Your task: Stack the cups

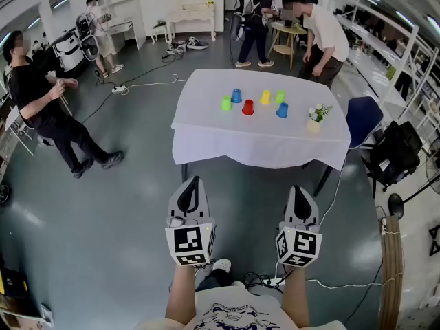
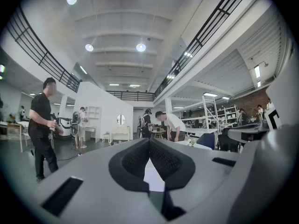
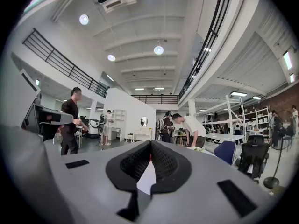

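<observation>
A: Left gripper and right gripper are both pinched shut, empty, well short of the cups on the table.
B: Arriving closed (easily forgotten) could topple a cup instead of gripping it.

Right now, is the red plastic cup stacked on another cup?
No, the red plastic cup sits by itself on the white tablecloth, with bare cloth all around it.
</observation>
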The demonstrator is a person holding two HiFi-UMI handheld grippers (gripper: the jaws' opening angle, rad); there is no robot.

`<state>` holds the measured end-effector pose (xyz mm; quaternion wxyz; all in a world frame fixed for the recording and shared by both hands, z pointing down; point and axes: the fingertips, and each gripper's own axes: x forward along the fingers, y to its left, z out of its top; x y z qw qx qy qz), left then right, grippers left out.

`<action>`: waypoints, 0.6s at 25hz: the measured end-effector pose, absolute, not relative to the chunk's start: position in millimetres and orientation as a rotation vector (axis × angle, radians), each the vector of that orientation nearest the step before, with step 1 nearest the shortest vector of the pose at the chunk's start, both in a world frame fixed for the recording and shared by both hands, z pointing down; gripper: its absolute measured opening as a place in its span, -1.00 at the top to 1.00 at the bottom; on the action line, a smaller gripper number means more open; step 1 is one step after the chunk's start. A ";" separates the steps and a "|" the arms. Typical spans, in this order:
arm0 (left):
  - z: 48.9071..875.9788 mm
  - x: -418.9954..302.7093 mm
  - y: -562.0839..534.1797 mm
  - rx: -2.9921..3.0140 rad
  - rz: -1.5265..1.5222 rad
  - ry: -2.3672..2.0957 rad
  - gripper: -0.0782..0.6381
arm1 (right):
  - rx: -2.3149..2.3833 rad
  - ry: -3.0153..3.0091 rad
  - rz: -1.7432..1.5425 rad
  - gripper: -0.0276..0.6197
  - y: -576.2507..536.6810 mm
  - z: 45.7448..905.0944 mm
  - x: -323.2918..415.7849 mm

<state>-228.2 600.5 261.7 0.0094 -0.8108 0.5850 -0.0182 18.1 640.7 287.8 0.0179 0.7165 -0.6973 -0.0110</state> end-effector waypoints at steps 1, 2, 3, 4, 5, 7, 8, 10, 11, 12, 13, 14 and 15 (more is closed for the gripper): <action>262.0 -230.5 599.7 -2.531 -0.057 1.828 0.74 | 2.227 -2.166 -0.034 0.87 640.1 288.1 15.9; 262.4 -232.5 599.0 -2.531 -0.057 1.829 0.74 | 2.227 -2.166 -0.035 0.87 639.5 288.5 14.1; 263.0 -233.7 598.5 -2.531 -0.056 1.829 0.74 | 2.227 -2.166 -0.035 0.87 639.2 289.2 13.1; 263.7 -233.9 598.3 -2.531 -0.055 1.830 0.74 | 2.227 -2.166 -0.034 0.87 639.1 290.0 12.9; 264.4 -233.5 598.4 -2.532 -0.053 1.831 0.74 | 2.226 -2.166 -0.033 0.87 639.2 290.9 13.3; 264.7 -232.2 598.7 -2.534 -0.051 1.832 0.74 | 2.224 -2.164 -0.031 0.87 639.4 291.6 14.8; 264.3 -231.9 598.4 -2.534 -0.051 1.833 0.74 | 2.224 -2.164 -0.030 0.87 639.0 291.4 15.4; 264.2 -232.6 596.4 -2.535 -0.052 1.837 0.74 | 2.223 -2.163 -0.028 0.87 637.3 291.1 15.1; 264.9 -233.9 595.0 -2.536 -0.053 1.840 0.74 | 2.223 -2.162 -0.027 0.87 636.1 291.4 14.3; 266.1 -235.4 593.4 -2.538 -0.054 1.844 0.74 | 2.223 -2.161 -0.025 0.87 634.9 292.3 13.5; 267.6 -237.0 591.6 -2.541 -0.052 1.850 0.74 | 2.225 -2.159 -0.022 0.87 633.5 293.5 13.0; 269.0 -238.3 589.6 -2.545 -0.047 1.856 0.74 | 2.230 -2.155 -0.019 0.87 631.9 294.7 13.1; 270.2 -239.4 587.2 -2.551 -0.037 1.861 0.74 | 2.236 -2.150 -0.017 0.87 630.0 295.7 13.4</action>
